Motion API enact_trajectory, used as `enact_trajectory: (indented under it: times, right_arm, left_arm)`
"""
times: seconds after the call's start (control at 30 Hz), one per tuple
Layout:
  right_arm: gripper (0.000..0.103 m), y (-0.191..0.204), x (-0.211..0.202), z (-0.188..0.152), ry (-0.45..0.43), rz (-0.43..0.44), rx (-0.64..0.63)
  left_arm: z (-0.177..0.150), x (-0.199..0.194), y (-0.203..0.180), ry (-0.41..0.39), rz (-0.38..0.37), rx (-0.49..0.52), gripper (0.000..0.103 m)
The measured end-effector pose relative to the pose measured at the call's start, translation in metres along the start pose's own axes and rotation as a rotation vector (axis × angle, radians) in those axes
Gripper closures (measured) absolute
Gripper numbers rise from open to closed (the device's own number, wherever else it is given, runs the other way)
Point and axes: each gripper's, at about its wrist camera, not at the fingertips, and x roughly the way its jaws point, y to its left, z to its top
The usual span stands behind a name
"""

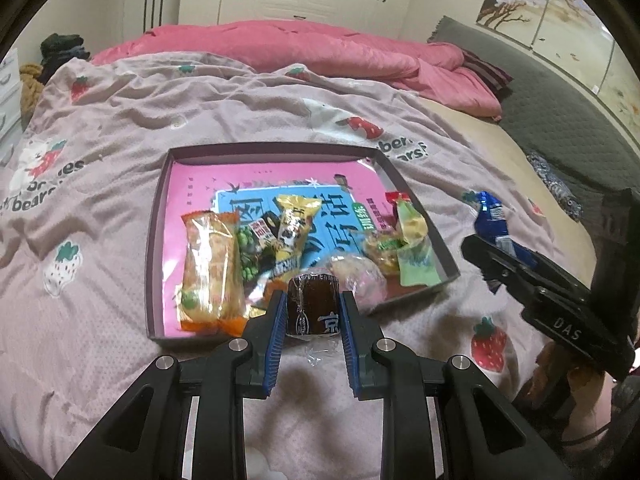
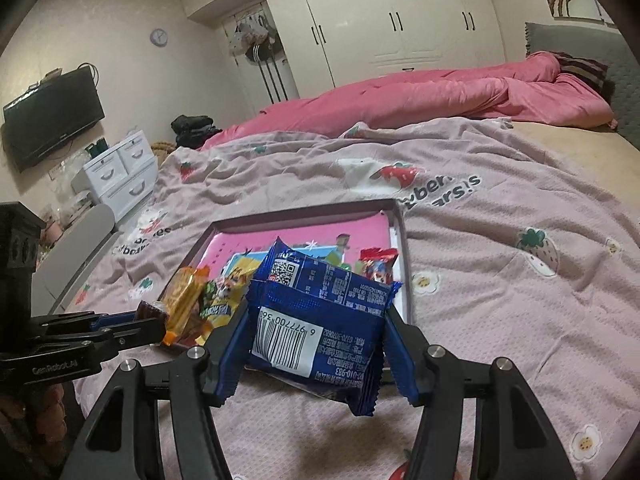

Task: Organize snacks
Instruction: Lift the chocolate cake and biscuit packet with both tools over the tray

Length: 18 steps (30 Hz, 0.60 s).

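Note:
My left gripper [image 1: 311, 307] is shut on a small dark brown wrapped snack [image 1: 312, 304], held just above the near edge of a shallow tray [image 1: 158, 216] with a pink and blue printed bottom. Several snack packets lie in the tray, among them an orange one [image 1: 210, 268] and a yellow one [image 1: 294, 224]. My right gripper [image 2: 318, 334] is shut on a blue snack packet [image 2: 320, 316] with a white barcode, hanging over the tray's near right corner. The other gripper shows in each view: the right gripper [image 1: 486, 246] at the right, the left gripper [image 2: 150, 318] at the left.
The tray [image 2: 400, 240] rests on a pale pink strawberry-print blanket [image 1: 100, 128] spread over a bed. A bright pink quilt [image 1: 300, 48] is bunched at the far side, a grey headboard [image 1: 560, 100] at the right. White drawers [image 2: 120, 168] and a wall television [image 2: 52, 116] stand beyond the bed's left edge.

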Motion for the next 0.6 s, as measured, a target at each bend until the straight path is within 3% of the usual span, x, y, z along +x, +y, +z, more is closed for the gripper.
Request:
enact_trajectory:
  times: [0.6]
  right_arm:
    - [0.042, -0.021, 0.004, 0.012, -0.029, -0.041, 0.033]
  left_arm:
    - [0.013, 0.038, 0.001, 0.024, 0.031, 0.004, 0.076]
